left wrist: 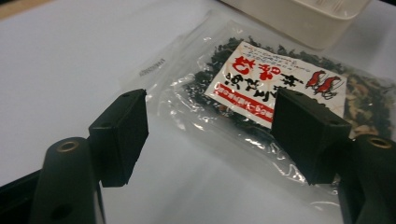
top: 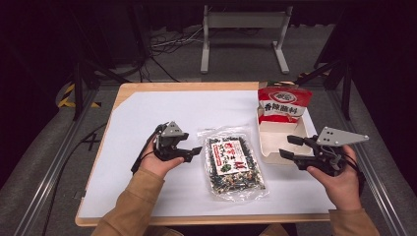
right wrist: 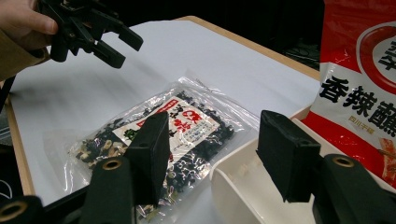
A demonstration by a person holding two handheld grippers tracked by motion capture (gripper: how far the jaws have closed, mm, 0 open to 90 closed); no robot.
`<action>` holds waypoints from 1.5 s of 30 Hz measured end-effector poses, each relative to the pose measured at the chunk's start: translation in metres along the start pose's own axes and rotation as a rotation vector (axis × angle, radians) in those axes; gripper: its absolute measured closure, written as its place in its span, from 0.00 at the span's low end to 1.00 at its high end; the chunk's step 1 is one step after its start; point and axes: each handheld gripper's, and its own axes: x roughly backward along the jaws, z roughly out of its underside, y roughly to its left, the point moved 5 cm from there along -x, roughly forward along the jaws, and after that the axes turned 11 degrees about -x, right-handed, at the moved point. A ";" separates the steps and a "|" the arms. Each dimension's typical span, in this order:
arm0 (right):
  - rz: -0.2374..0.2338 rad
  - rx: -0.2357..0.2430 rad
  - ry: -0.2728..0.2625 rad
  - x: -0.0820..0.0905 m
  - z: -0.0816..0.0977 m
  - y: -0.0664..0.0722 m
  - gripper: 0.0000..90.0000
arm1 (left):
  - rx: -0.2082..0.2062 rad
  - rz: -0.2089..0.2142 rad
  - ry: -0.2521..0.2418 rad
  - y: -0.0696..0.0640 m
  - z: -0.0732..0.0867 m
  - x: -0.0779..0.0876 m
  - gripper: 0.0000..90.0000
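A clear packet of dark dried food with a white and red label (top: 233, 162) (left wrist: 261, 84) (right wrist: 187, 121) lies flat on the white sheet in the middle of the table. My left gripper (top: 193, 153) (left wrist: 210, 121) (right wrist: 119, 46) hovers just off the packet's left edge, open, and its jaws frame the packet's near corner without touching it. To the right, my right gripper (top: 286, 146) (right wrist: 212, 140) is open above the near left rim of a white box (top: 268, 157) (right wrist: 233, 163) (left wrist: 299, 18). A red snack bag (top: 284, 104) (right wrist: 359, 93) stands upright in the box's far end.
The white sheet (top: 147, 118) covers most of a wooden table (top: 128, 88). A metal frame rail (top: 373, 172) runs along the right side. A white stand (top: 243, 22) and cables are on the floor beyond the table.
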 end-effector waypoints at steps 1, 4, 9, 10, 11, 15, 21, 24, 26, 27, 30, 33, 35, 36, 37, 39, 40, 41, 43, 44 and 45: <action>0.000 0.001 0.001 0.000 0.000 0.000 0.49 | 0.007 -0.002 -0.003 -0.001 0.000 -0.003 0.30; -0.001 0.002 0.003 -0.001 0.000 0.001 0.49 | 0.028 0.017 0.004 -0.001 0.001 -0.009 0.29; 0.001 0.006 0.004 -0.001 0.000 0.001 0.49 | 0.050 0.038 0.031 -0.003 0.003 -0.020 0.29; 0.002 0.007 0.003 -0.001 0.000 0.002 0.49 | 0.051 0.039 0.042 -0.003 0.004 -0.022 0.29; 0.001 0.008 0.003 -0.001 0.000 0.002 0.49 | 0.054 0.027 0.055 -0.003 0.005 -0.023 0.28; 0.001 0.009 0.005 -0.002 0.001 0.002 0.49 | 0.100 0.013 0.089 -0.003 0.011 -0.032 0.27; 0.002 0.012 0.006 -0.003 0.001 0.003 0.49 | 0.128 0.067 0.110 -0.005 0.015 -0.044 0.25; 0.002 0.008 0.009 -0.003 0.002 0.003 0.49 | 0.130 0.085 0.116 -0.007 0.016 -0.048 0.26; 0.002 0.007 0.010 -0.004 0.002 0.004 0.49 | 0.129 0.103 0.118 -0.009 0.017 -0.051 0.28; 0.002 0.011 0.010 -0.004 0.002 0.003 0.49 | 0.129 0.123 0.124 -0.010 0.017 -0.053 0.34; 0.001 0.011 0.011 -0.004 0.002 0.004 0.49 | 0.141 0.136 0.145 -0.011 0.020 -0.057 0.36; 0.002 0.012 0.010 -0.004 0.002 0.004 0.49 | 0.162 0.131 0.158 -0.010 0.022 -0.060 0.33; 0.002 0.014 0.011 -0.005 0.002 0.004 0.48 | 0.175 0.131 0.161 -0.010 0.022 -0.062 0.31; 0.003 0.015 0.011 -0.005 0.002 0.004 0.48 | 0.179 0.123 0.166 -0.010 0.023 -0.063 0.30; 0.003 0.013 0.013 -0.005 0.003 0.004 0.48 | 0.184 0.125 0.163 -0.010 0.023 -0.064 0.28; 0.004 0.015 0.015 -0.005 0.003 0.004 0.48 | 0.190 0.124 0.155 -0.011 0.022 -0.066 0.27; 0.004 0.015 0.014 -0.006 0.003 0.005 0.48 | 0.191 0.125 0.156 -0.011 0.022 -0.066 0.26; 0.004 0.015 0.015 -0.006 0.003 0.005 0.48 | 0.183 0.119 0.156 -0.011 0.021 -0.067 0.25; 0.004 0.016 0.015 -0.006 0.003 0.005 0.48 | 0.179 0.118 0.155 -0.012 0.021 -0.068 0.25; 0.004 0.016 0.015 -0.006 0.003 0.005 0.48 | 0.171 0.110 0.156 -0.013 0.021 -0.069 0.25; 0.005 0.016 0.016 -0.006 0.003 0.005 0.48 | 0.158 0.105 0.154 -0.014 0.020 -0.070 0.27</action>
